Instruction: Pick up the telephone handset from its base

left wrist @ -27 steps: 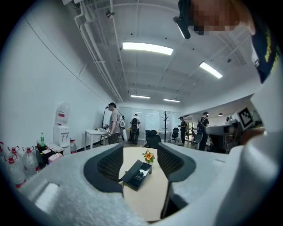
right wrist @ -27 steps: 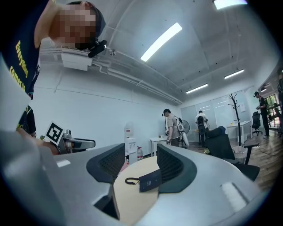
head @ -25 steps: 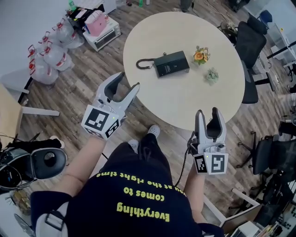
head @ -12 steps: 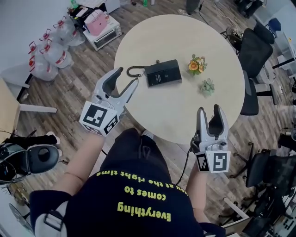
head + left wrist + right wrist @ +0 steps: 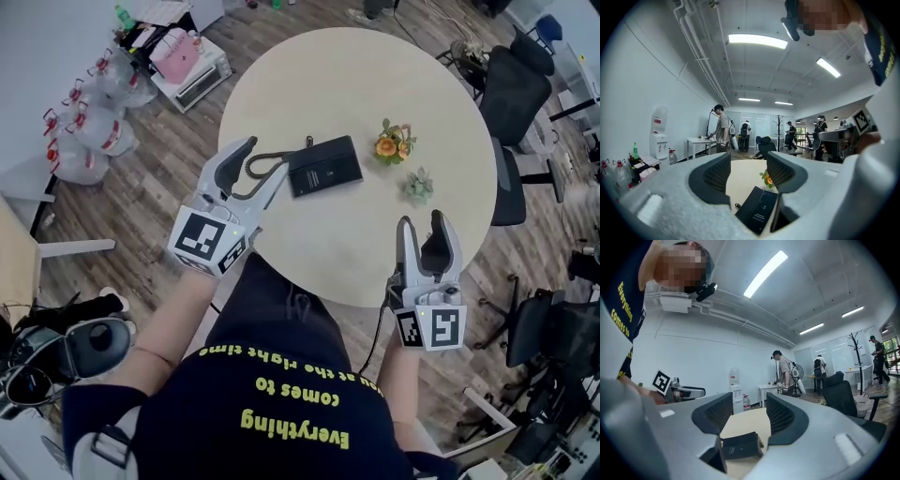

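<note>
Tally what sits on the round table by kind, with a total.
Telephone: 1
Orange flower bunch: 1
Small green plant: 1
Total: 3

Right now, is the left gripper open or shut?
Open. In its own view the left gripper has its jaws apart with nothing between them; the telephone lies on the table beyond.

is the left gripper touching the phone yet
Apart. The left gripper view shows the left gripper with its fingers open and nothing between them. The telephone lies lower down, ahead of the fingers and clear of both.
</note>
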The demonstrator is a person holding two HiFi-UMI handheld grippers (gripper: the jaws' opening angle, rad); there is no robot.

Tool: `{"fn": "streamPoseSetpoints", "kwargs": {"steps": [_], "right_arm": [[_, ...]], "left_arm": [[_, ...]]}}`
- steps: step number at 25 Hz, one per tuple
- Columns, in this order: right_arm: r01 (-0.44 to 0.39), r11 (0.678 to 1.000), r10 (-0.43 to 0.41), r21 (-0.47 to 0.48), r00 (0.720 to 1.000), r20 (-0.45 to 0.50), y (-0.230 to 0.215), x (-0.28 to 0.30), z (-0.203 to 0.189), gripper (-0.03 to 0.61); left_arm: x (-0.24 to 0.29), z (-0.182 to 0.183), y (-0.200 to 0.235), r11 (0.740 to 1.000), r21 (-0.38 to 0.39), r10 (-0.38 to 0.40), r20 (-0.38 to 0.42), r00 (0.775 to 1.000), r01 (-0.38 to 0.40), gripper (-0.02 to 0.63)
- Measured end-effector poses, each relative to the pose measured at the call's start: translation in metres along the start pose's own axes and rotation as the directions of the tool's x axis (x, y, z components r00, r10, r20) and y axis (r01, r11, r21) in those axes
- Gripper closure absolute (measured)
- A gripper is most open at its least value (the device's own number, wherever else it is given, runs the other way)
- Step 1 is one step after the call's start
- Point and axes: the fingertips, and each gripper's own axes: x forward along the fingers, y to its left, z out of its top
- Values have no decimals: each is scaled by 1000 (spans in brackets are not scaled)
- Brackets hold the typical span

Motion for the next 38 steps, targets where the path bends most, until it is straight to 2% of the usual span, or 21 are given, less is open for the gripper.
{"fn": "streamPoseSetpoints", "kwargs": {"steps": [8, 13, 24, 38], "right_arm": [[115, 993, -115, 16, 993, 4, -7, 42, -1, 354], [146, 989, -145, 36, 989, -20, -10, 55, -12, 354], [135, 989, -131, 59, 988, -78, -35, 62, -33, 354], [131, 983, -110, 125, 981, -160, -58, 73, -79, 354]], "left_arm": [[49, -2, 36, 993, -5, -114, -10, 993, 114, 371], [71, -13, 44, 988, -30, -153, -33, 988, 153, 371], [96, -44, 30, 982, -55, -185, -94, 978, 180, 371], [137, -115, 15, 965, -50, -262, -239, 935, 257, 371]]}}
